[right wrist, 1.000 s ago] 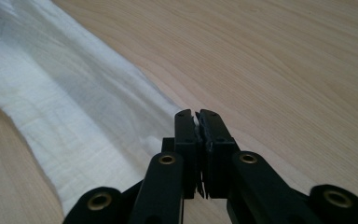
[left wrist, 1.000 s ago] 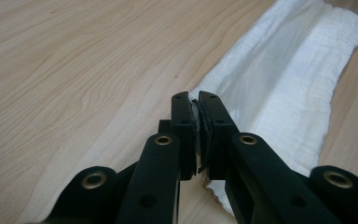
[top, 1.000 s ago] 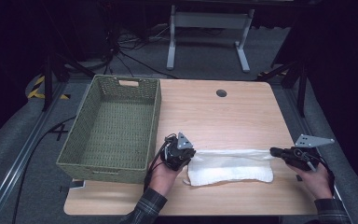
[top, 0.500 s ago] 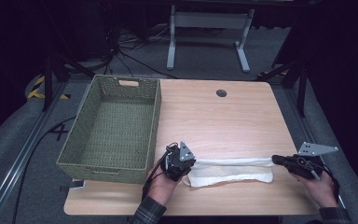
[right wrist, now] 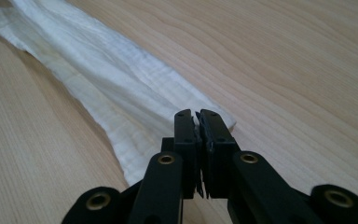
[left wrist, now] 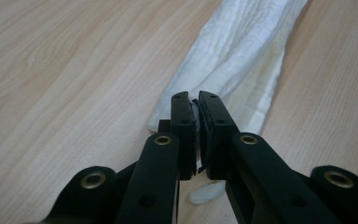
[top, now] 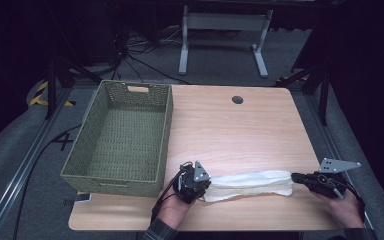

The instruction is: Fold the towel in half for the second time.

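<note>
**Cloth pinched at both ends, low over the table**

The white cloth (top: 247, 185) lies folded into a long strip along the near edge of the wooden table (top: 230, 130), stretched between the two tools. The left gripper (top: 202, 187) has its jaws closed on the strip's left end, and the right gripper (top: 296, 176) is closed on the right end (in each gripper view a thin edge of fabric sits between the pads).

The risk, as I judge it: each hold catches only the outer edge of the layers, so a lift or a pull apart could let an inner fold slip free and the strip sag open. Uneven movement of the hands could also twist it.

A woven green basket (top: 122, 137) stands empty on the left of the table, just beside the left gripper. The room beyond is dark, with cables on grey floor and a metal stand (top: 222, 37) behind.
</note>
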`<state>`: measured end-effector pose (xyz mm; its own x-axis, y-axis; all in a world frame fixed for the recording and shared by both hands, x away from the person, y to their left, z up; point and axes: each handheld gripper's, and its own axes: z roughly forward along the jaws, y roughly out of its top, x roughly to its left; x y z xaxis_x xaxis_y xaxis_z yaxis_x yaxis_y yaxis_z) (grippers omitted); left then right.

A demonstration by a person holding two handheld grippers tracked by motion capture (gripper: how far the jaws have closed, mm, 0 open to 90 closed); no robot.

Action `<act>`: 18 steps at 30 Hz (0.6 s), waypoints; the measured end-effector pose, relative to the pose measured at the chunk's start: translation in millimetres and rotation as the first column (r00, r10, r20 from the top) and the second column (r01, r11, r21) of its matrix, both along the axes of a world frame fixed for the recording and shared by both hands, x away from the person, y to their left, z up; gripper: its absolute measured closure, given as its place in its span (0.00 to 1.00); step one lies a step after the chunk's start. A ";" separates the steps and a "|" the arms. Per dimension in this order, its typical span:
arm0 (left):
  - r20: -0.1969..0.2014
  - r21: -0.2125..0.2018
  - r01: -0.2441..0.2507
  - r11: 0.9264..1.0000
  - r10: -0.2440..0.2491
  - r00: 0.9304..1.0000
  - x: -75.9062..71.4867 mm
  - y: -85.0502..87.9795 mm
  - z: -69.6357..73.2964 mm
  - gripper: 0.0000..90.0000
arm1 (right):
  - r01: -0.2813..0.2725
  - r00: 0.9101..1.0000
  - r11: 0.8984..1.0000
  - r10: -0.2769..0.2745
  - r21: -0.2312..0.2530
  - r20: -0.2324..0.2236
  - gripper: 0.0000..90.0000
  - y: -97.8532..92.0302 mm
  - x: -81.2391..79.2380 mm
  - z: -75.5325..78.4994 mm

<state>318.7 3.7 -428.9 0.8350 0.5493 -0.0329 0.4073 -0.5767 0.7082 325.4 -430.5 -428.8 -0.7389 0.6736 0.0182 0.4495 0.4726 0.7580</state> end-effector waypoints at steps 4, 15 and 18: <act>-0.024 0.001 0.008 1.000 -0.008 1.000 -1.6 0.6 -2.0 0.89 | -0.004 1.000 1.000 0.004 0.005 -0.019 0.89 -0.7 -1.7 -1.9; -0.061 -0.080 0.043 0.996 -0.048 0.997 4.3 -3.9 5.4 0.87 | -0.020 1.000 0.999 0.020 0.040 0.015 0.89 8.4 -5.7 9.5; -0.122 -0.069 0.067 0.995 -0.075 0.990 8.0 -6.8 -3.1 0.93 | -0.037 0.999 0.999 0.037 0.020 -0.017 0.95 11.6 -4.1 2.4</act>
<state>326.7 -3.1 -432.0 0.8588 0.4823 -0.1726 0.4543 -0.5616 0.6915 321.3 -418.9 -426.5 -0.7628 0.6451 0.0444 0.4450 0.4739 0.7598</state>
